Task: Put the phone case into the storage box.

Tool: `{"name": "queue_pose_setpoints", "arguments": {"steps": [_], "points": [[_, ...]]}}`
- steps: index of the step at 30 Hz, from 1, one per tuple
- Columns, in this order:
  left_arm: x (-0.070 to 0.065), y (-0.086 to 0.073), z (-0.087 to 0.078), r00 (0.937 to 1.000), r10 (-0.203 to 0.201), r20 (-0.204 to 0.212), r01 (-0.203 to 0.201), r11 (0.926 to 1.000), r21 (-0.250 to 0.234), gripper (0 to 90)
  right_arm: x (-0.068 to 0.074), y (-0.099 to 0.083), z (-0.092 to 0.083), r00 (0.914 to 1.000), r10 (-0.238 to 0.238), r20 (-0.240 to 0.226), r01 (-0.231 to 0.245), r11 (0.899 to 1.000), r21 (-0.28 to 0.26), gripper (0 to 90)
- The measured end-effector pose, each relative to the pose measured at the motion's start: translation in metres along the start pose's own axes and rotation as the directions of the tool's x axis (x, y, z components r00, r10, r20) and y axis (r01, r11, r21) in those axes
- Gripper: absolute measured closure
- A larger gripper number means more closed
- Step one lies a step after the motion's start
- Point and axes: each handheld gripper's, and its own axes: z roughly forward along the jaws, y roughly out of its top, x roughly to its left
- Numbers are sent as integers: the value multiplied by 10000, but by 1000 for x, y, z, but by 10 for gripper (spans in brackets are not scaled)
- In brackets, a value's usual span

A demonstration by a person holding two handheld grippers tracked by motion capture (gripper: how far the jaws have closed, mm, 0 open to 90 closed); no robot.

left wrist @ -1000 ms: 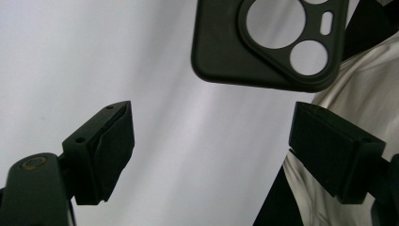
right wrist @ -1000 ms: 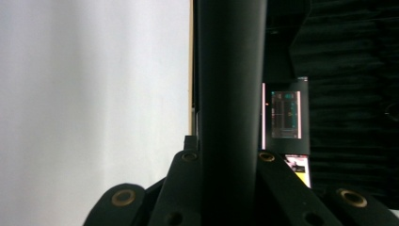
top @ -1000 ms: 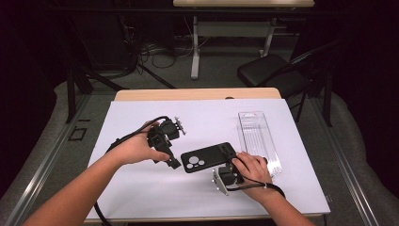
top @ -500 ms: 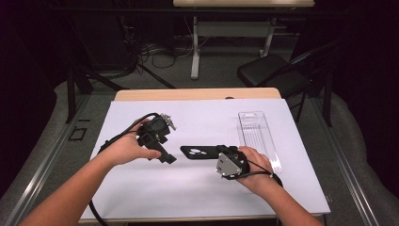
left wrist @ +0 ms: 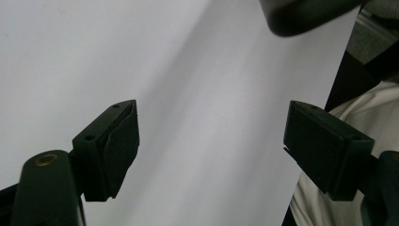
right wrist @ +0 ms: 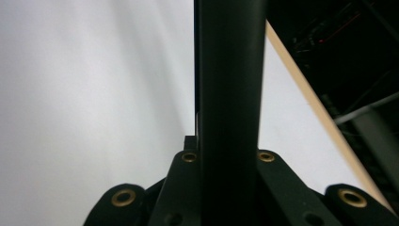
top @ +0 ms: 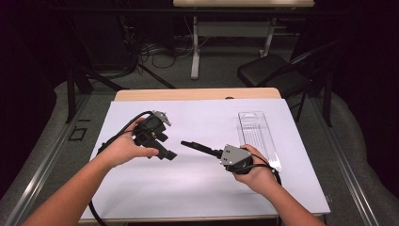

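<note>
Phone case (top: 197, 147) now lifted edge-on in right claw (top: 217, 153), off table (top: 197, 197).

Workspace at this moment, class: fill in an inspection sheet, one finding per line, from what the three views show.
Surface: white table top, wooden strip at its far edge.
Job's things: black phone case held edge-on above the table; clear plastic box lying to the right.
Clutter: nothing seen.
Grippers: right gripper shut on the phone case; left gripper open, nothing between its jaws.
Cables: black cable trailing from the left gripper.
Surroundings: dark room, black chair, second table behind.
</note>
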Motion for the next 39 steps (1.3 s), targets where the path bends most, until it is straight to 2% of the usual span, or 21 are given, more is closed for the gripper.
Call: {"name": "queue_pose_setpoints", "arguments": {"steps": [1,2,3,6,8,10,15,20,22,24,27,29,31,34,39], "points": [[0,0,0,10000,0,0,0,10000,0,157,-7,-5,2,9856,1414,-927,-1483,9863,-726,885],[-2,2,2,9991,429,-50,-430,9990,-88,157,-9,-5,2,9757,1742,-1332,-1887,9763,-1060,885],[-2,2,3,9984,560,-110,-561,9984,-114,161,-9,-4,1,9724,1820,-1457,-1991,9735,-1126,885],[-3,2,4,9967,812,-100,-815,9961,-334,188,-9,-4,2,9658,1932,-1729,-2155,9690,-1209,885],[-4,2,5,9948,1005,-164,-1013,9932,-572,230,-9,-4,3,9662,1909,-1733,-2130,9697,-1197,885],[-5,2,7,9941,1081,-2,-1077,9902,-889,285,-8,-4,3,9655,1934,-1745,-2154,9695,-1168,885],[-5,2,11,9946,1039,71,-1018,9844,-1435,373,-6,-4,6,9639,2020,-1734,-2237,9676,-1166,885],[-6,2,10,9943,1066,64,-1029,9723,-2099,482,-5,-5,8,9601,2198,-1730,-2411,9638,-1134,885],[-6,1,8,9933,1160,-23,-1132,9648,-2373,526,-4,-6,9,9584,2270,-1733,-2487,9617,-1153,884],[-7,1,7,9926,1207,-120,-1196,9576,-2620,547,-4,-7,9,9566,2363,-1704,-2576,9593,-1156,885],[-8,0,5,9929,1176,-201,-1185,9524,-2810,562,-4,-7,9,9535,2509,-1669,-2725,9544,-1218,885],[-10,-1,3,9940,1089,-138,-1081,9493,-2953,578,-4,-7,9,9537,2540,-1613,-2751,9532,-1252,884],[-11,-1,2,9943,1059,-86,-1031,9419,-3197,594,-4,-8,9,9537,2566,-1567,-2769,9527,-1251,885],[-13,-1,1,9939,1084,-218,-1095,9372,-3312,603,-3,-7,9,9545,2586,-1484,-2774,9527,-1239,885],[-13,-1,1,9939,1084,-218,-1095,9372,-3312,607,-3,-7,10,9542,2606,-1472,-2793,9520,-1254,885]]}}
